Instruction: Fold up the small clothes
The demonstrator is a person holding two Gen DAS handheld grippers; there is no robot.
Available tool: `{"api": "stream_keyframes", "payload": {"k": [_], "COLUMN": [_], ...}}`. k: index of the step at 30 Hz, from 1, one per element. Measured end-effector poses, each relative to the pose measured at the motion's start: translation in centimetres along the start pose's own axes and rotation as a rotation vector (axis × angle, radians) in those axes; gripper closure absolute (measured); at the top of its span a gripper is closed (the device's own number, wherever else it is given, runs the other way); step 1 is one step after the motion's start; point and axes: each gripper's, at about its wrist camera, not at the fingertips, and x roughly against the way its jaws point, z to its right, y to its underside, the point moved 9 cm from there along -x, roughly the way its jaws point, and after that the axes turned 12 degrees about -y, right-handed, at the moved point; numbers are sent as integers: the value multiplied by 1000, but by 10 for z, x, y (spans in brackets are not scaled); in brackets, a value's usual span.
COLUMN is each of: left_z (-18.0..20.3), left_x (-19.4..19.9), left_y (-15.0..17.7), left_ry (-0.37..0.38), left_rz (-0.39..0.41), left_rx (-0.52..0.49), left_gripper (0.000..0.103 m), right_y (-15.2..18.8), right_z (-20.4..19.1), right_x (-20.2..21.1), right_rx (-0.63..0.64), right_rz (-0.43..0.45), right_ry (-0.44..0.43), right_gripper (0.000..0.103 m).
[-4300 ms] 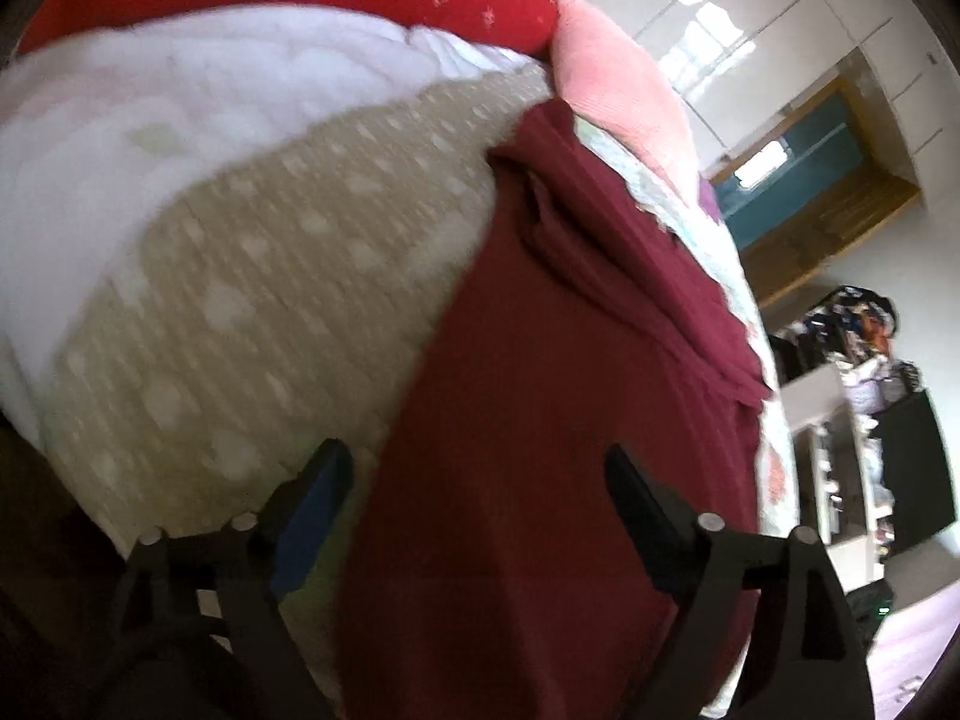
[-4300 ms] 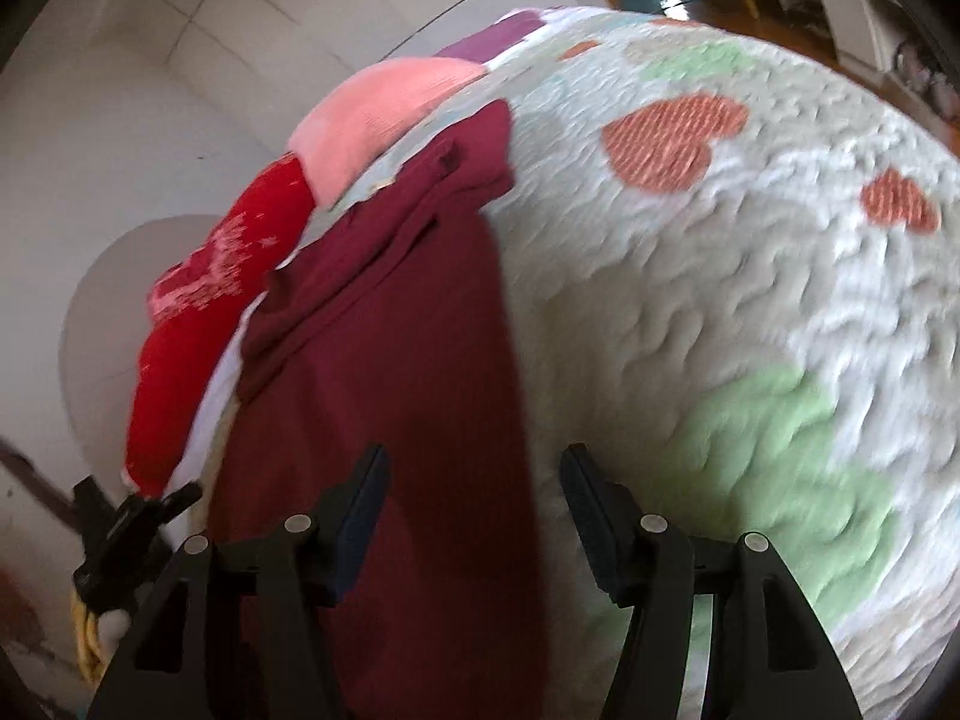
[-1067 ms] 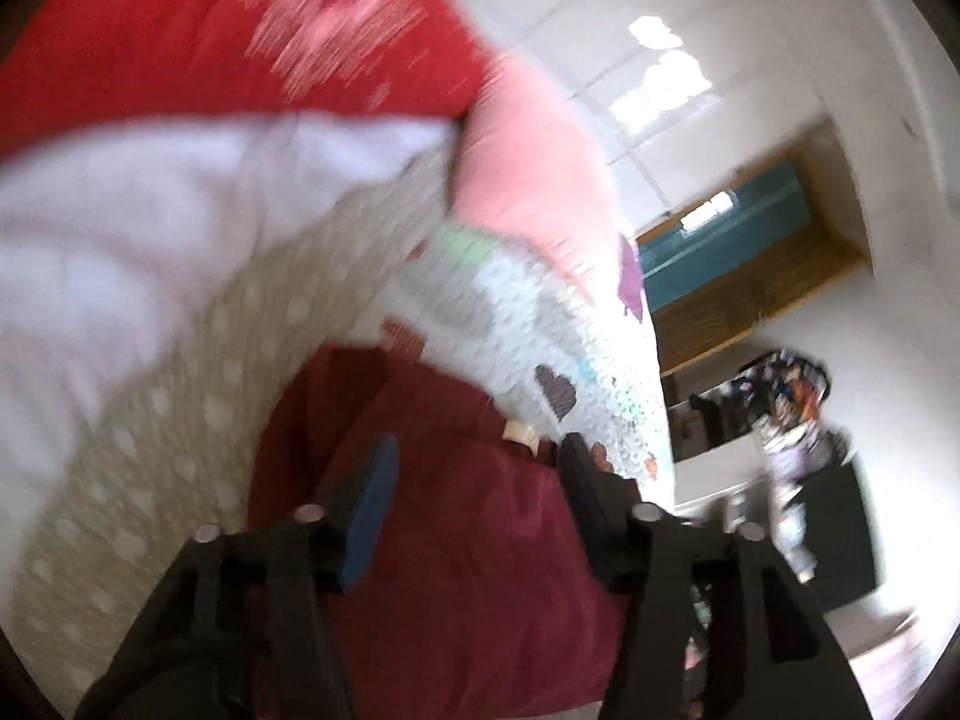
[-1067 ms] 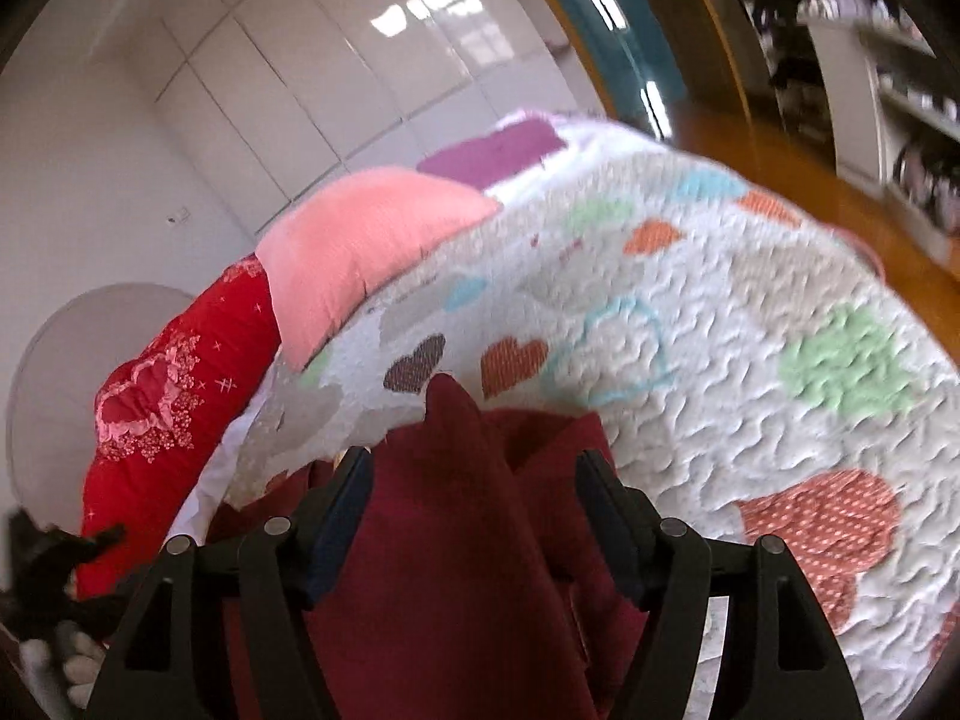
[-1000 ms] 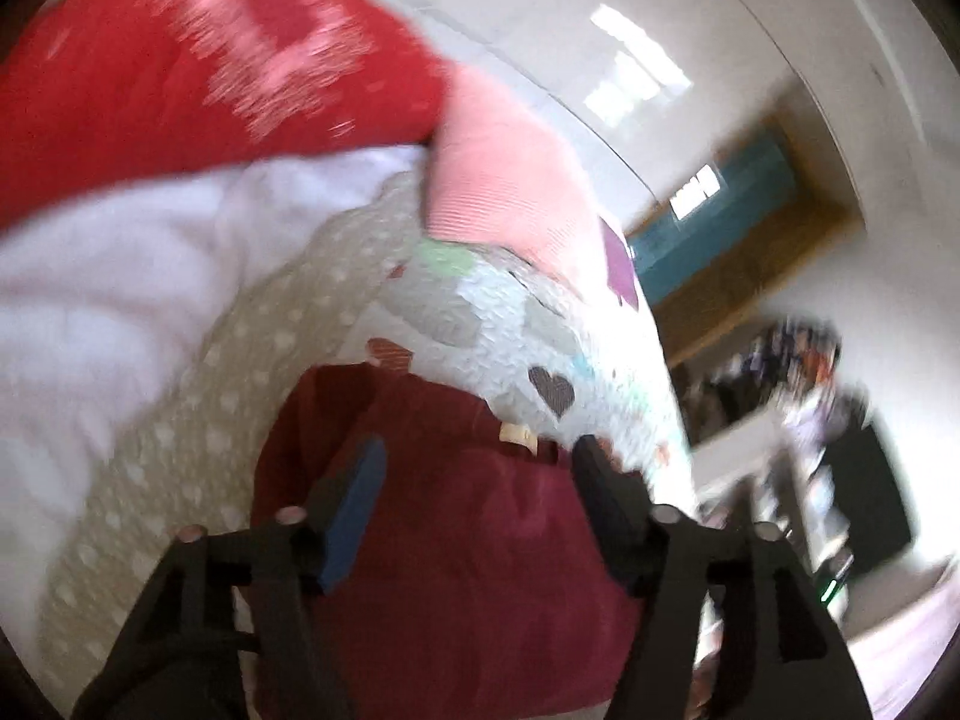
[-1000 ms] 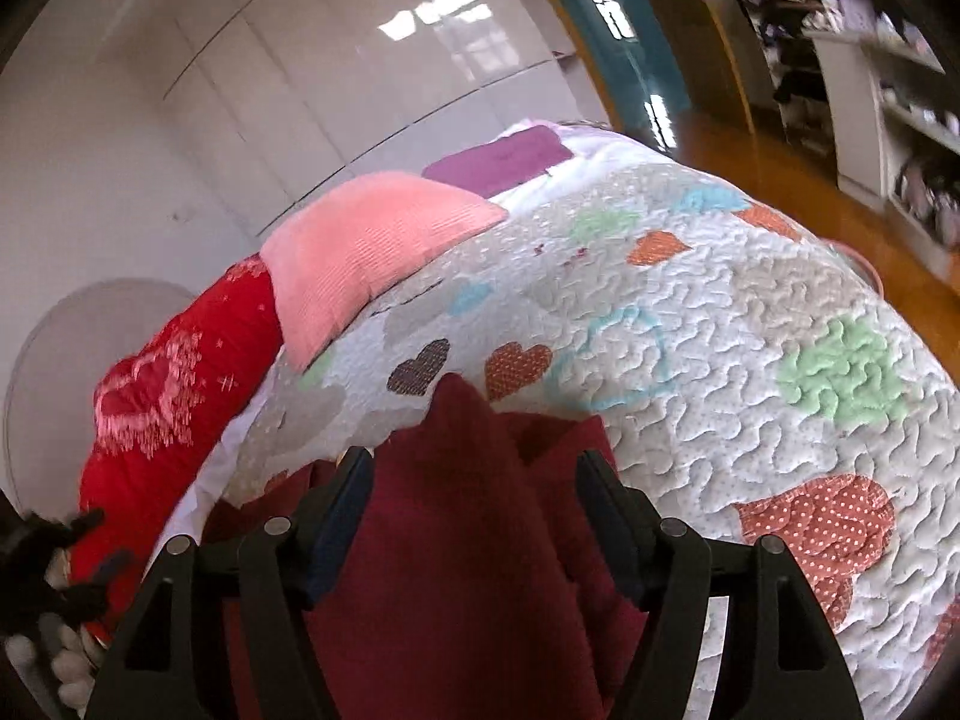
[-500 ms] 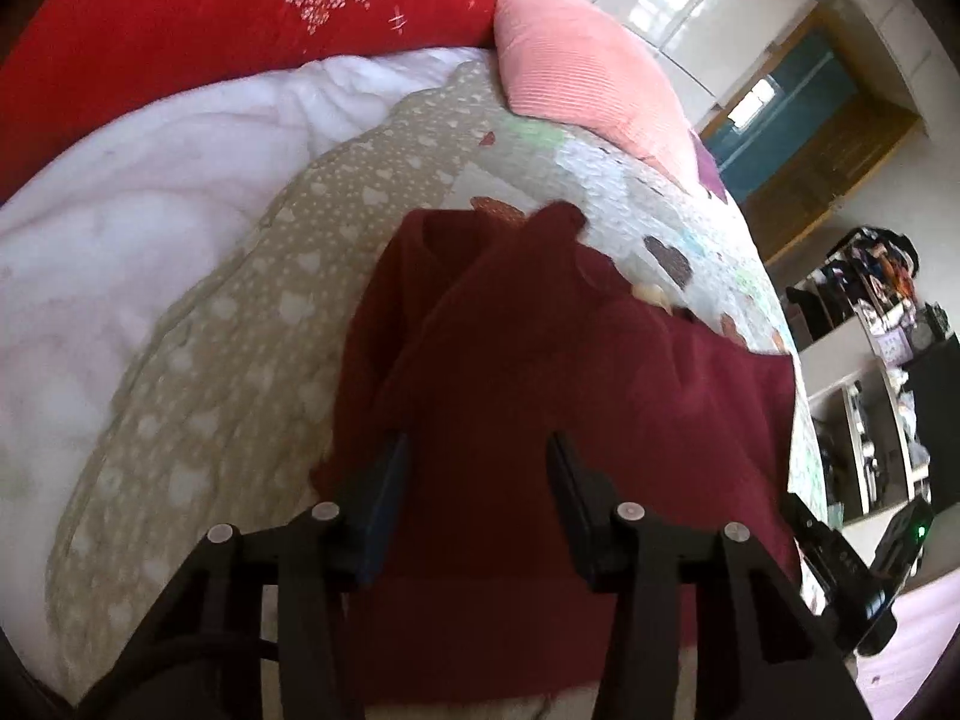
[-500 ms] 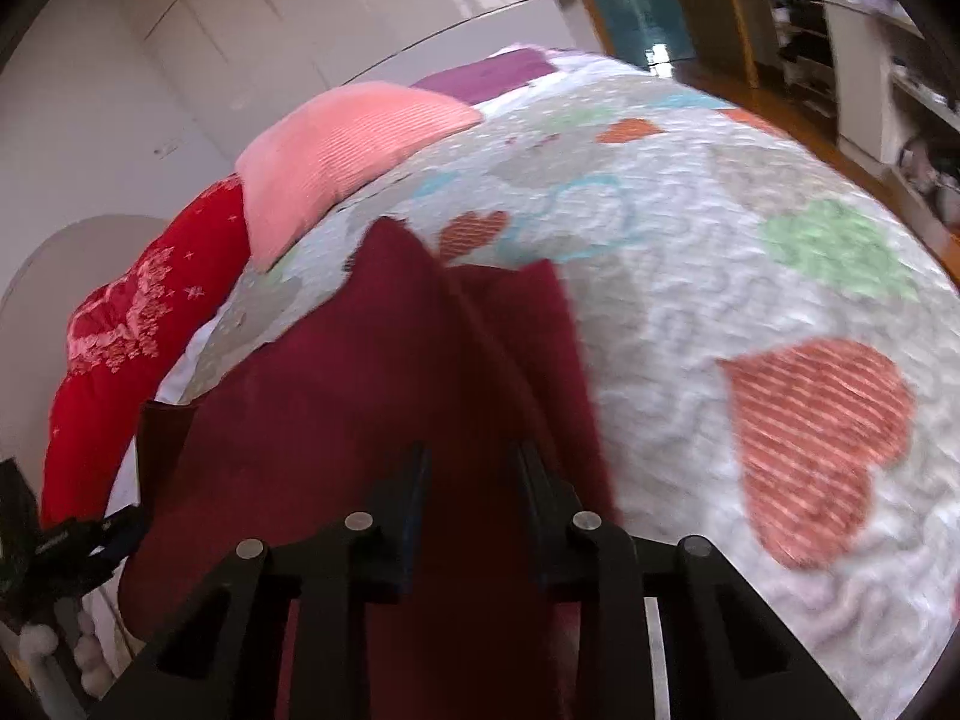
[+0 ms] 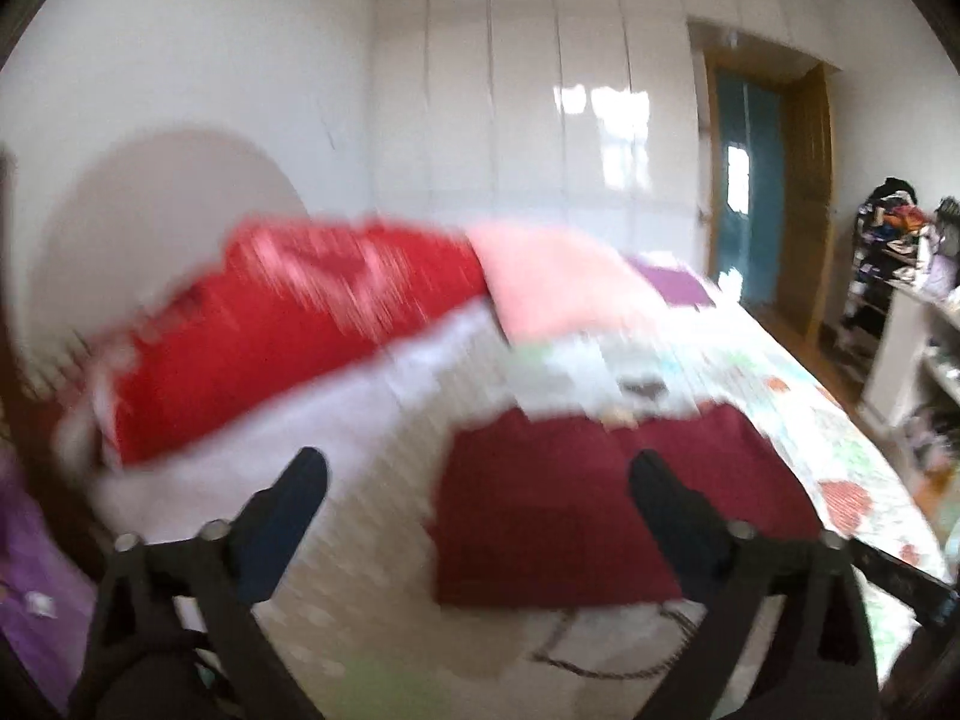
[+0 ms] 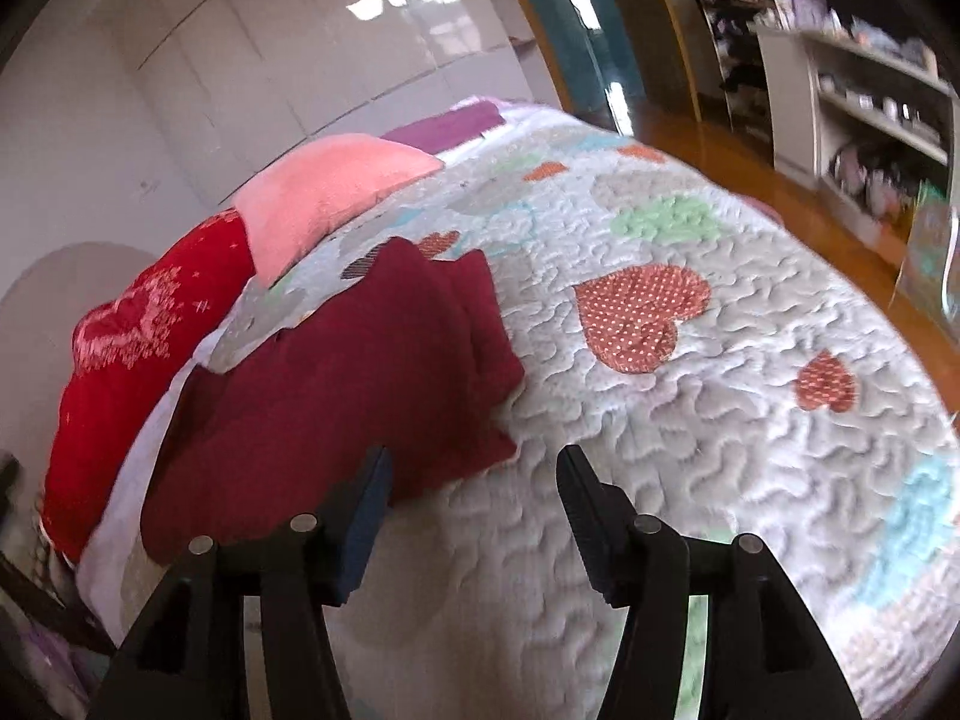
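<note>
A dark red garment (image 9: 576,504) (image 10: 336,396) lies folded into a compact shape on the bed's heart-patterned quilt (image 10: 708,396). In the left wrist view, which is blurred, my left gripper (image 9: 480,468) hangs above the bed's near side with its jaws opening wide and nothing between them; the garment lies beyond and to the right. In the right wrist view my right gripper (image 10: 474,462) hovers over the quilt just past the garment's near right corner. Its jaws are opening and hold nothing; the left fingertip (image 10: 375,480) stands beside the garment's edge.
A red embroidered pillow (image 9: 288,336) (image 10: 132,348) and a pink pillow (image 9: 558,282) (image 10: 324,198) lie at the head of the bed. A white sheet (image 9: 312,420) covers the left side. White shelving (image 10: 864,108) and wooden floor (image 10: 744,180) lie to the right, a teal door (image 9: 750,204) beyond.
Both grippers have let go of the dark red garment and pulled back from it, jaws now apart. The left view has swung up and levelled; the garment lies folded.
</note>
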Motion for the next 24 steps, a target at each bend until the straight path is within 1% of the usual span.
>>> {"api": "stream_keyframes", "payload": {"k": [1,3,4,5,6,8,10,14,20,24], "left_z": [-4,-9,-9,-7,-6,-6,-5,10,37,47], "left_x": [14,26,31,35,40,41,49,49,43,40], "left_y": [-4,-5,-4,0,5,17,28,49,80,100], "left_ry": [-48,-105,-95,-45,1,59,92,119,192,205], "left_rz": [49,77,71,48,17,-63,-104,-169,-296,-357], "left_rx": [-16,-41,-50,-52,-45,-18,-12,-47,-90,-119], "left_gripper": [0,0,0,0,0,0,0,0,0,0], "right_y": [3,10,13,17,20,26,29,39,54,64], "right_z": [-6,-19,-25,-31,-36,-43,-46,-51,-52,-53], "right_x": [6,14,17,20,23,28,34,45,39,30], "right_rx": [22,67,86,103,113,117,125,168,232,239], "right_rz": [7,20,21,18,13,9,8,14,-12,-44], "right_ry": [4,9,10,7,1,-11,-20,-13,21,22], "right_gripper": [37,33,33,33,33,32,31,26,25,25]}}
